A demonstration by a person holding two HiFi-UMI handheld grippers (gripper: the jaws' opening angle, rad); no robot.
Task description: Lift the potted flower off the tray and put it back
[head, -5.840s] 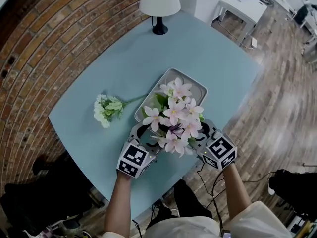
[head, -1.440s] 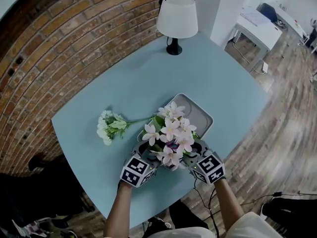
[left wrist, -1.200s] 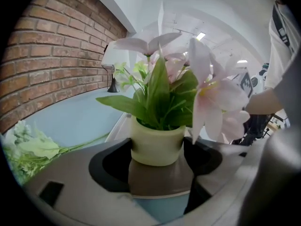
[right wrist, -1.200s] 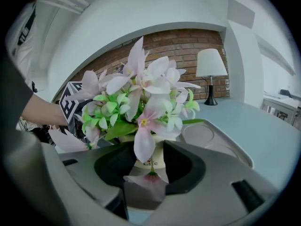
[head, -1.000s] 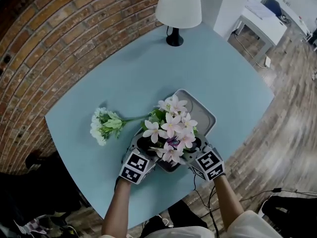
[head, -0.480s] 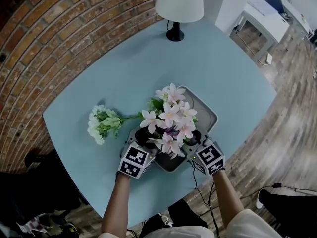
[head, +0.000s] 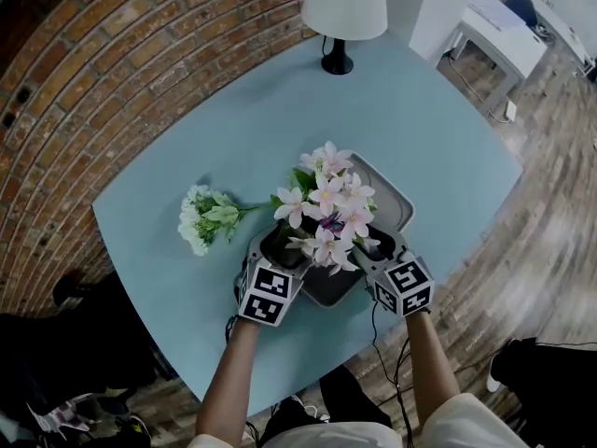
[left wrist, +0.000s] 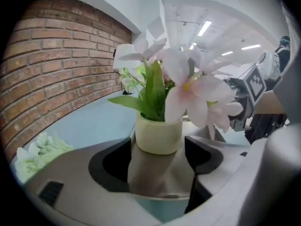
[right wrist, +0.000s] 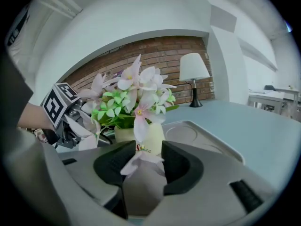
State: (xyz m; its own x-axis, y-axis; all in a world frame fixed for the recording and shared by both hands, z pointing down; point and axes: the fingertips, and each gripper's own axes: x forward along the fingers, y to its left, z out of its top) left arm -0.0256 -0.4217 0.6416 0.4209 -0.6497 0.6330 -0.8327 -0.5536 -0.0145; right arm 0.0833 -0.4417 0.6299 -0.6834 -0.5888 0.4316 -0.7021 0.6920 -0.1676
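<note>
Right gripper view: the potted flower (right wrist: pixel 153 134) (judged light, petals fragile, stiff pot best pinched low) is flanked by just-opened right tongs (right wrist: pixel 143 150), left tongs (left wrist: pixel 157 160) likewise released.

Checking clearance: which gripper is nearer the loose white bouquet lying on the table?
Left. The left gripper is between the bouquet and the potted flower; the right gripper is past it.

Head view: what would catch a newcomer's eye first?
The pale pot of pink-white flowers draws the eye, at the near end of the grey tray. To its left a green-white bouquet lies on the light blue table; a white-shaded lamp stands at the far edge.
</note>
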